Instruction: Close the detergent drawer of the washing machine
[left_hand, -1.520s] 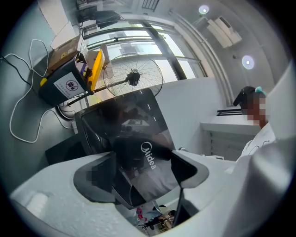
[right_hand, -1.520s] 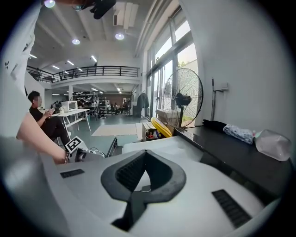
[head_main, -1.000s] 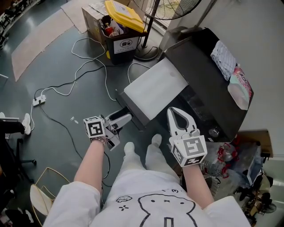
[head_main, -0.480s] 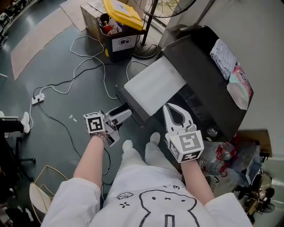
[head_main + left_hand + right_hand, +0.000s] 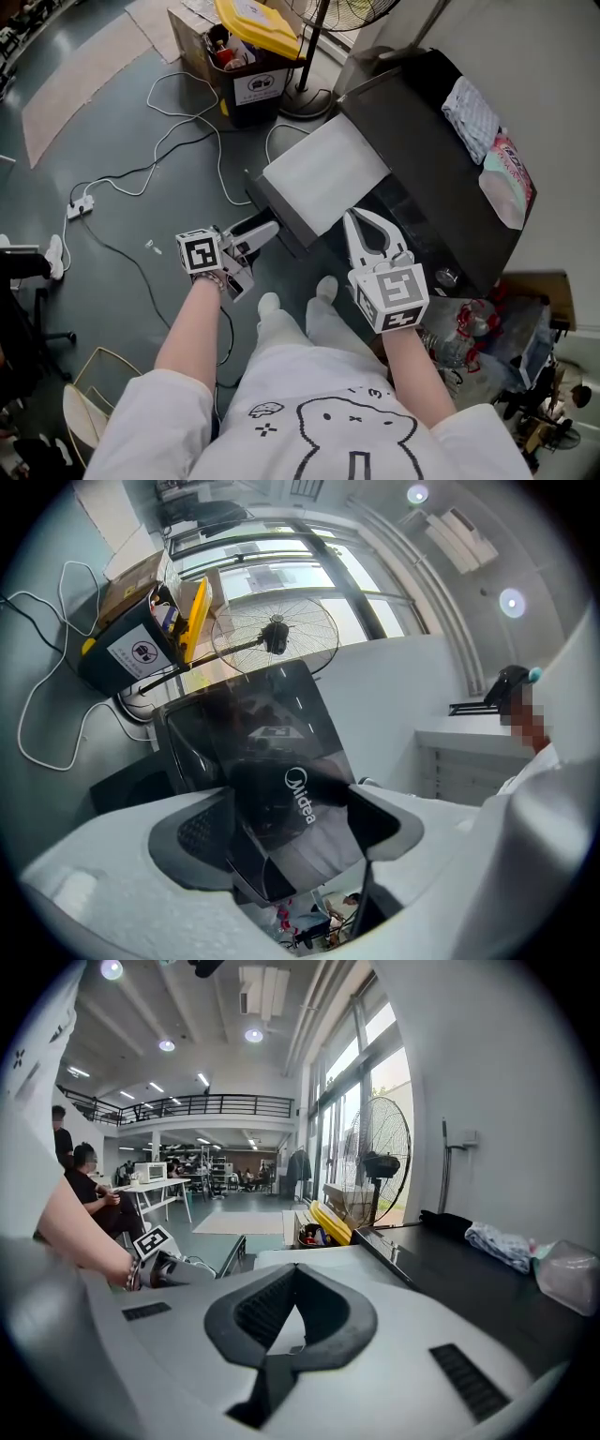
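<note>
A black washing machine point(image 5: 441, 178) stands at the right in the head view. A wide part with a white top and black sides point(image 5: 323, 178) sticks out from its front toward the left; I take it for the drawer. My right gripper point(image 5: 360, 217) is shut on nothing, its tips just below the white part's near corner. In the right gripper view its tips point(image 5: 295, 1269) meet in front of the white top point(image 5: 309, 1258). My left gripper point(image 5: 255, 251) is open, level with the black front edge and left of it, not touching. The machine's front point(image 5: 281, 761) shows between its jaws point(image 5: 295, 808).
A folded cloth point(image 5: 473, 117) and a plastic bag point(image 5: 511, 183) lie on the machine's top. A box with a yellow lid point(image 5: 248, 47) and a fan base point(image 5: 305, 98) stand behind. Cables point(image 5: 159, 141) and a power strip point(image 5: 80, 208) cross the floor at left. Clutter point(image 5: 487, 328) sits at right.
My right gripper has crept a little forward toward the white part, staying shut. The left gripper has barely moved.
</note>
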Tool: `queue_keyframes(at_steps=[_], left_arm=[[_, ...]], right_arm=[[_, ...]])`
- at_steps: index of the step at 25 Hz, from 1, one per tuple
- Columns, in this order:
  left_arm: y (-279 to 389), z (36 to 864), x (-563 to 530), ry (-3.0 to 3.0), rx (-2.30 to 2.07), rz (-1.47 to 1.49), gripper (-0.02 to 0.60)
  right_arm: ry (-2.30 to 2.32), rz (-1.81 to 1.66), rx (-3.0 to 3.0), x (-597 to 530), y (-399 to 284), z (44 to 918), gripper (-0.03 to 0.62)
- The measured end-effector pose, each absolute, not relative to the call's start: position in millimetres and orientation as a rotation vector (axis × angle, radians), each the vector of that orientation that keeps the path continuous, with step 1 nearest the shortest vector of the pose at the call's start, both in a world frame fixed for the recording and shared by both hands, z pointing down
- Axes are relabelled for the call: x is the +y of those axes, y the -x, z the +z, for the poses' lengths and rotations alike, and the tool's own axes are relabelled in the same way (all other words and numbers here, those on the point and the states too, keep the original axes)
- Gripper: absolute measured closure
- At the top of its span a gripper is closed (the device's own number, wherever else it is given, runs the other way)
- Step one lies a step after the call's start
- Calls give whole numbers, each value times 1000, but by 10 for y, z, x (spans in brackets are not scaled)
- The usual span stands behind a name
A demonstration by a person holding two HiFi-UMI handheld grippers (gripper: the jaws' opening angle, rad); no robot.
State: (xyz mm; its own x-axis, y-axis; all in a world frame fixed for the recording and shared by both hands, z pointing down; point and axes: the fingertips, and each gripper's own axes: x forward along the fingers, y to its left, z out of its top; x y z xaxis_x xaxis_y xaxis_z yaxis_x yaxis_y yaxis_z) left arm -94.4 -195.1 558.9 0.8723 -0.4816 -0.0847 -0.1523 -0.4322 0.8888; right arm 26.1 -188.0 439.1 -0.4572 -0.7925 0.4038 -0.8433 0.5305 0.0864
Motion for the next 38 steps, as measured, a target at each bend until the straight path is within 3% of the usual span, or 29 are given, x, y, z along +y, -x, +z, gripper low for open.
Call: queue_keyframes(at_steps=[38], left_arm=[[683, 5559, -2204, -1967, -468, -448, 225]], right_arm=[[-1374, 205, -2363, -2066, -649, 4416, 595]])
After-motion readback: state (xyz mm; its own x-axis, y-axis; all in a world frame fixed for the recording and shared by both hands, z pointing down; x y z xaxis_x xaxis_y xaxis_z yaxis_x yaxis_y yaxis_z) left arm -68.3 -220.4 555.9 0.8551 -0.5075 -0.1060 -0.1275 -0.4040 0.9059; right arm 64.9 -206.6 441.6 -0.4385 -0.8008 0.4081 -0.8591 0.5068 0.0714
